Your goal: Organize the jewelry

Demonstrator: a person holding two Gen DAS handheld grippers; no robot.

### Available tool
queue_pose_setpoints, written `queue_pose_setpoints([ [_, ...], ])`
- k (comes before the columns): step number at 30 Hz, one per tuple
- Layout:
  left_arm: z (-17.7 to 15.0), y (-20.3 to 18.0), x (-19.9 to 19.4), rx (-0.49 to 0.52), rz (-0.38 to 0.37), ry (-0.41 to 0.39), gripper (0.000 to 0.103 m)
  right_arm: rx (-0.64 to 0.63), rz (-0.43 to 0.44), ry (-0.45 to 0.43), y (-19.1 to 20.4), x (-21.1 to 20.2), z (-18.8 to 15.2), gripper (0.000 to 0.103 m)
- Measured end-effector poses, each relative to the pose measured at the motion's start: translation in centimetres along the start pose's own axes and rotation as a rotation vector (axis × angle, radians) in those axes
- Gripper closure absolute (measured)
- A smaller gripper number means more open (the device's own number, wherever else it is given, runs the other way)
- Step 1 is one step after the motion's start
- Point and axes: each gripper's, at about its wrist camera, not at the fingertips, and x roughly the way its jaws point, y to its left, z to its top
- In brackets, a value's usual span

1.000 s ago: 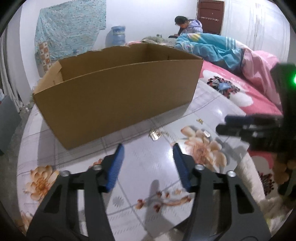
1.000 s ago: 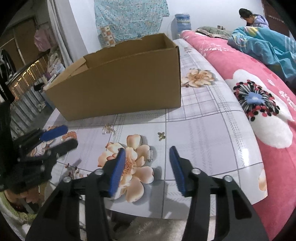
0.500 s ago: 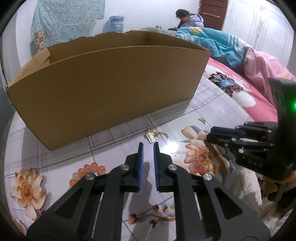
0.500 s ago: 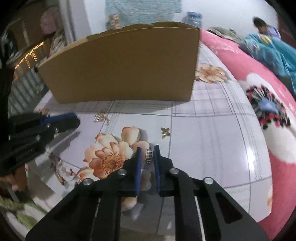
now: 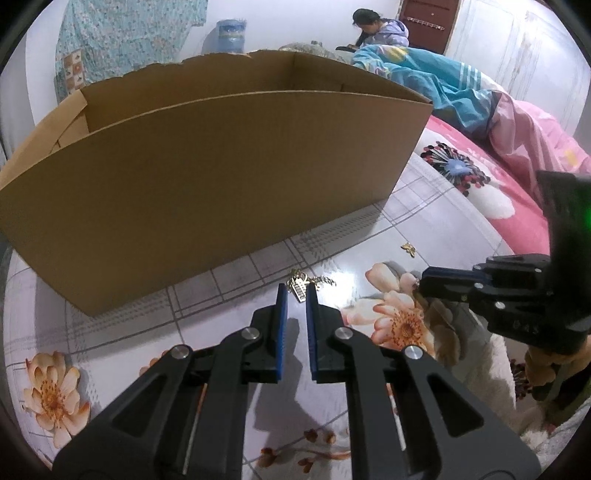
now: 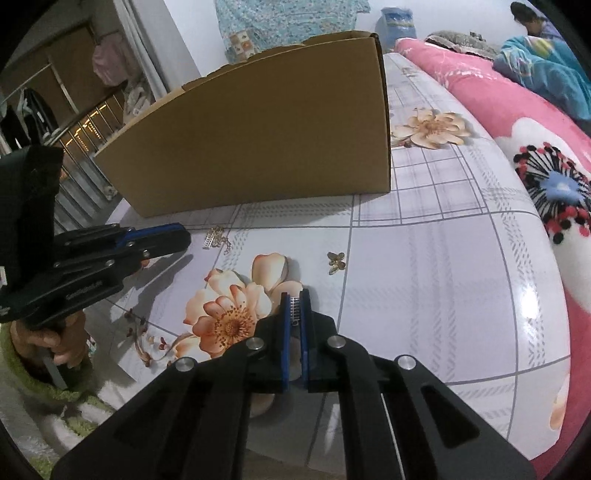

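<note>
a: what's the biggest thing there?
b: the table (image 5: 424, 221), under a glossy flowered cloth, with a pink bed (image 6: 480, 85) beside it. a person (image 5: 373, 27) sits at the far end of the bed.
a: and on the table?
b: an open box (image 5: 207, 177), brown card, standing at the back. the jewelry lies in front of it.
a: the claws?
b: the left gripper (image 5: 294, 291) is nearly closed, its blue pads either side of a gold comb charm (image 5: 300, 285) on a chain. whether the pads actually press on it, i cannot tell. in the right view the charm (image 6: 209, 240) lies just off the left tips, near the box front.
a: the right one?
b: the right gripper (image 6: 294, 297) has its jaws closing on a small silver clasp (image 6: 294, 309), which sits upright between the pads, squeezed from both sides, over the orange flower print.
a: anything loose?
b: a tiny gold butterfly (image 6: 337, 261) lies free on the cloth, just beyond the right gripper, between it and the box.
</note>
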Motion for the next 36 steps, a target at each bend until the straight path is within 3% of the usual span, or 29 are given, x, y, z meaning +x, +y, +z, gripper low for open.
queue_pose_setpoints([
  [8, 0.7, -1.0, 1.5, 0.003, -0.006, 0.047, 0.094, 0.004, 0.020, -0.026, -0.3, -0.3, -0.5, 0.098],
  [19, 1.3, -1.5, 2.5, 0.026, 0.073, 0.094, 0.094, 0.004, 0.034, -0.038, -0.6, -0.4, -0.3, 0.098],
  [29, 1.8, -0.9, 2.8, 0.031, 0.039, 0.114, 0.094, 0.011, 0.037, -0.042, -0.4, -0.5, -0.7, 0.098],
  [36, 1.5, -1.4, 2.7, 0.074, 0.056, 0.117, 0.098, 0.018, 0.043, -0.044, -0.4, -0.6, -0.7, 0.098],
])
